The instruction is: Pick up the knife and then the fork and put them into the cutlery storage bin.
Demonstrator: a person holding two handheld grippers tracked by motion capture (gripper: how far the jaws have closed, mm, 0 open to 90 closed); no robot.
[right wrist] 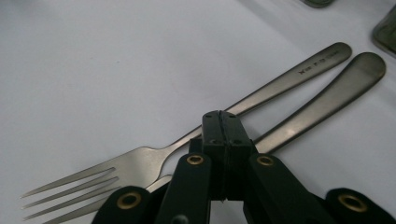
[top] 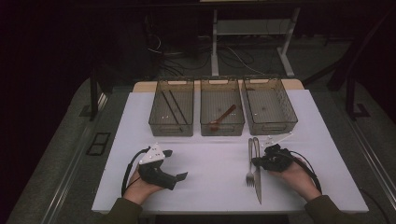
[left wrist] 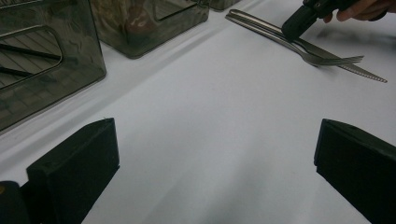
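A metal fork (top: 250, 176) and a metal knife (top: 258, 189) lie side by side on the white table, front right. My right gripper (top: 256, 162) rests its shut tip on them at mid-length. In the right gripper view its jaws (right wrist: 221, 116) are pressed together with nothing between them, over the fork (right wrist: 280, 84) and knife (right wrist: 327, 105) handles. My left gripper (top: 175, 164) is held at the front left, open wide, with bare table between its jaws (left wrist: 217, 135). From the left gripper view the fork (left wrist: 327, 59), the knife (left wrist: 364, 73) and the right gripper (left wrist: 292, 30) show farther off.
Three clear bins stand in a row at the back. The left bin (top: 154, 122) holds black chopsticks (top: 175, 106), the middle bin (top: 222, 128) a brown wooden spoon (top: 223, 116), and nothing shows inside the right bin (top: 271, 127). The white table (top: 210, 172) ends just before the person's forearms.
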